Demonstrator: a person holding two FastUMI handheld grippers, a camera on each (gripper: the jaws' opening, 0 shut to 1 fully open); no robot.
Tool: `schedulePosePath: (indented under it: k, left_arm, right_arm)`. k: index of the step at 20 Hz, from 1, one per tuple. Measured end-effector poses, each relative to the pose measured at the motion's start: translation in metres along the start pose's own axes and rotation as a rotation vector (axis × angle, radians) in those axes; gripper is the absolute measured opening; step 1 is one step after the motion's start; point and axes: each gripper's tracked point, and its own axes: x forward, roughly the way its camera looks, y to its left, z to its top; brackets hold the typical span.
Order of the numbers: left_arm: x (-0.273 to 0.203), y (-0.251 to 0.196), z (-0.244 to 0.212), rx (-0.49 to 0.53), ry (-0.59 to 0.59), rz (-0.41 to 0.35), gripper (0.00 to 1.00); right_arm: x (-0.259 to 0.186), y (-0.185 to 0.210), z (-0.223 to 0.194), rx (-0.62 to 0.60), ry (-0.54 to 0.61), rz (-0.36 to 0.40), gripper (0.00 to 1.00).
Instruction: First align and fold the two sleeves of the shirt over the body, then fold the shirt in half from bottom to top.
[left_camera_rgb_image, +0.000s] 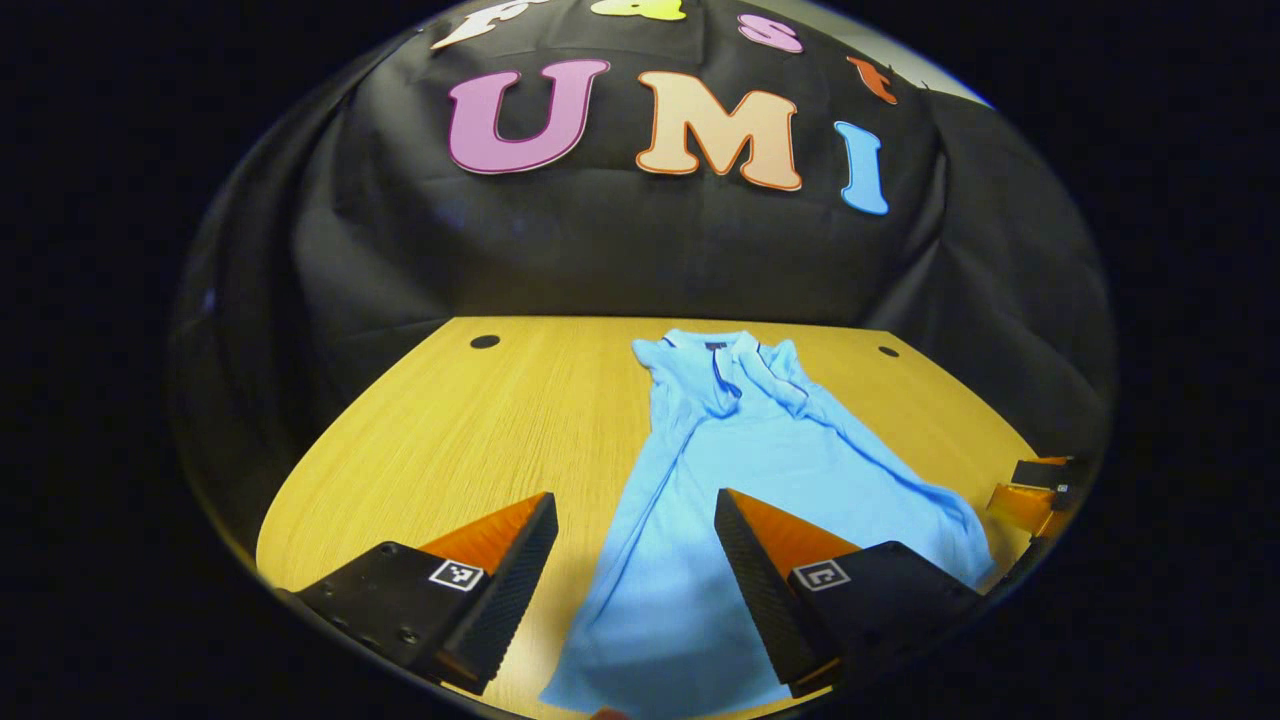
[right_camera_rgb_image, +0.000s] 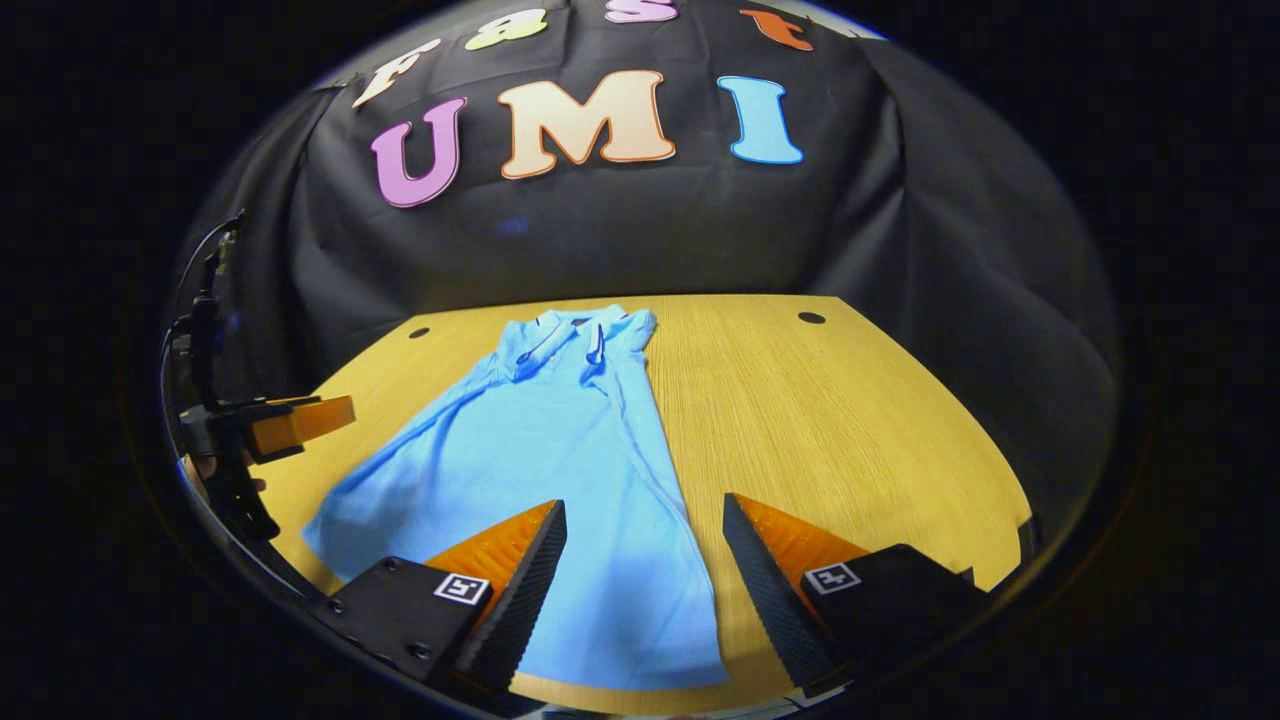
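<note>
The wooden worktop (right_camera_rgb_image: 860, 420) stretches ahead of both tools, with plenty of bare board to the outer side of each. On it lies the light blue shirt (right_camera_rgb_image: 560, 470), flat, collar (right_camera_rgb_image: 570, 335) at the far end and hem nearest the holders, so its long axis runs straight away from them. Both sleeves already look folded in over the body, which suggests the bottom-to-top fold comes next. The left hand-held gripper (left_camera_rgb_image: 635, 560) hovers over the hem's left part, jaws spread, holding nothing. The right hand-held gripper (right_camera_rgb_image: 645, 565) hangs over the hem's right edge, likewise spread and empty. Both sit about equally near the hem.
</note>
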Motion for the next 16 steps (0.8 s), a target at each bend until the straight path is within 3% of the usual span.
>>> schedulePosePath:
  k: [3,7,8,9,11,12,13,14,16]
  left_arm:
    - [-0.024,0.006,-0.042,0.009,0.055,0.008,0.96]
    - [-0.045,0.012,-0.083,0.033,0.106,0.010,0.96]
    - [-0.047,0.013,-0.093,0.035,0.121,0.009,0.96]
    - [-0.050,0.013,-0.101,0.040,0.133,0.012,0.96]
    - [-0.050,0.011,-0.122,0.051,0.175,0.013,0.96]
    - [-0.053,0.011,-0.127,0.057,0.186,0.016,0.96]
    - [-0.050,0.010,-0.114,0.060,0.133,0.015,0.97]
    - [-0.050,0.010,-0.124,0.058,0.169,0.013,0.95]
    - [-0.051,0.005,-0.121,0.037,0.142,0.002,0.99]
  right_arm:
    - [-0.011,-0.008,-0.032,-0.020,0.040,-0.034,0.94]
    - [-0.019,-0.012,-0.072,-0.052,0.100,-0.056,0.94]
    - [-0.020,-0.014,-0.081,-0.061,0.115,-0.063,0.99]
    - [-0.020,-0.015,-0.088,-0.068,0.130,-0.069,0.94]
    - [-0.021,-0.018,-0.102,-0.078,0.173,-0.077,0.96]
    - [-0.020,-0.016,-0.101,-0.063,0.167,-0.076,1.00]
    - [-0.021,-0.016,-0.099,-0.054,0.172,-0.077,0.99]
    - [-0.021,-0.014,-0.104,-0.045,0.187,-0.068,0.95]
    - [-0.019,-0.007,-0.107,0.014,0.213,-0.038,0.98]
